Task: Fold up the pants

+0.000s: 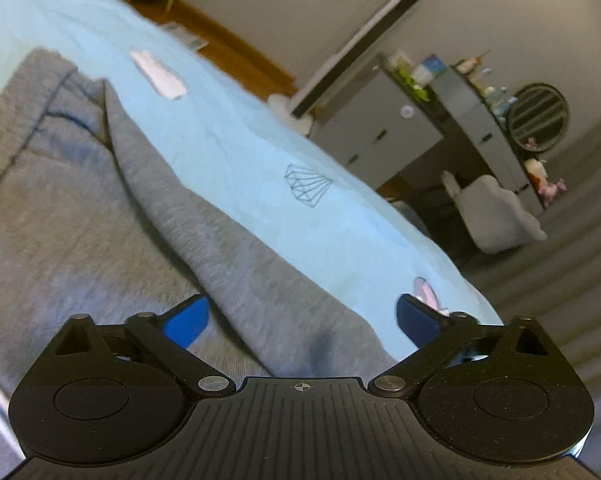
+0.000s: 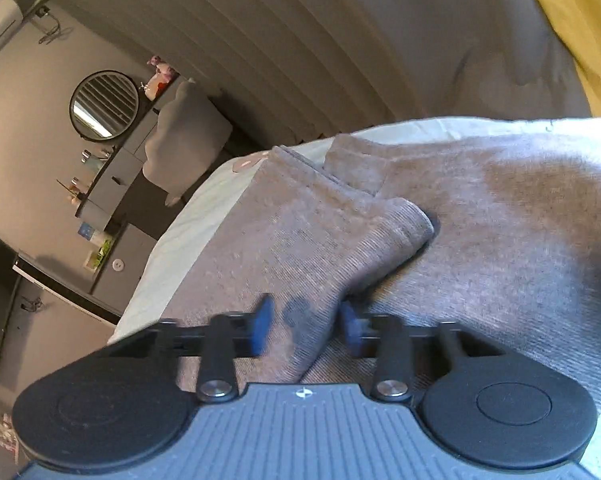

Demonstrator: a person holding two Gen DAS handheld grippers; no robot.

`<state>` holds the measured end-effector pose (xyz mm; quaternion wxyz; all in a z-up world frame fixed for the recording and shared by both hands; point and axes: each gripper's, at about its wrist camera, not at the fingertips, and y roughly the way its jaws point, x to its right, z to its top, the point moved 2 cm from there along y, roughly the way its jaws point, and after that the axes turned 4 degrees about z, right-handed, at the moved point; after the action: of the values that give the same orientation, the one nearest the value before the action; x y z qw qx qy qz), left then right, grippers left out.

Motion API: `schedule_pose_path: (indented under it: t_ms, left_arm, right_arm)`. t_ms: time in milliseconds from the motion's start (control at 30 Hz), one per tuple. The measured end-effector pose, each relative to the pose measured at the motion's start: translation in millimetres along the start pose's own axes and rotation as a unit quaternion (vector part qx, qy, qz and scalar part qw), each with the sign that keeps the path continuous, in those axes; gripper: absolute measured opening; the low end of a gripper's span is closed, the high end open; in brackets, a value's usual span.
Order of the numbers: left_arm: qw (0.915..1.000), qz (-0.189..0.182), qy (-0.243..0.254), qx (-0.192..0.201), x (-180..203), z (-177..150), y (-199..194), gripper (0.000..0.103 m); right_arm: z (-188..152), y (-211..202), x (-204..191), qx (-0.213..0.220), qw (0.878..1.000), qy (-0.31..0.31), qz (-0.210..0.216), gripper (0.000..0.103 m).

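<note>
Tilting downward, both grippers (image 1: 302, 320) (image 2: 306, 326) hover over grey pants (image 2: 480, 216).

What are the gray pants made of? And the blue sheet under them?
The gray pants look like soft knit cotton, like sweatpants: fine ribbed lines and a fuzzy, matte surface. The blue sheet looks like thin woven cotton, smooth and matte, with small wrinkles and printed pictures. I can't be sure of either.

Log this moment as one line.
task: fold pants | left gripper: open over grey pants | right gripper: fold between fingers, grip unclear | surface: light blue sheet
</note>
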<state>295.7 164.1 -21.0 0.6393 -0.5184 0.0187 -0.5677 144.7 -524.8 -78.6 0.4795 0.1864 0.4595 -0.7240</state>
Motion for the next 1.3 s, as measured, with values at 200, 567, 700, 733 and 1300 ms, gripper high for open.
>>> schedule_pose_path:
  t_ms: [200, 567, 700, 733, 1300]
  left_arm:
    - [0.9982, 0.020, -0.031, -0.046, -10, 4, 36, 0.052]
    - [0.9998, -0.010, 0.018, 0.003, 9, 0, -44, 0.008]
    - [0.9968, -0.030, 0.064, 0.038, 19, -31, -118, 0.008]
    - [0.9962, -0.038, 0.067, 0.042, 16, -44, -136, 0.008]
    - [0.9967, 0.066, 0.034, -0.035, -51, -196, -171, 0.022]
  right_arm:
    - [-4, -7, 17, -0.006, 0.999, 0.030, 0.026, 0.011]
    - [25, -11, -9, -0.020, 1.000, 0.014, 0.019, 0.005]
    - [49, -50, -29, 0.010, 0.999, -0.026, 0.046, 0.005]
    - [55, -62, -30, 0.019, 0.998, -0.034, 0.052, 0.005]
    - [34, -97, 45, -0.015, 0.997, -0.064, -0.050, 0.008]
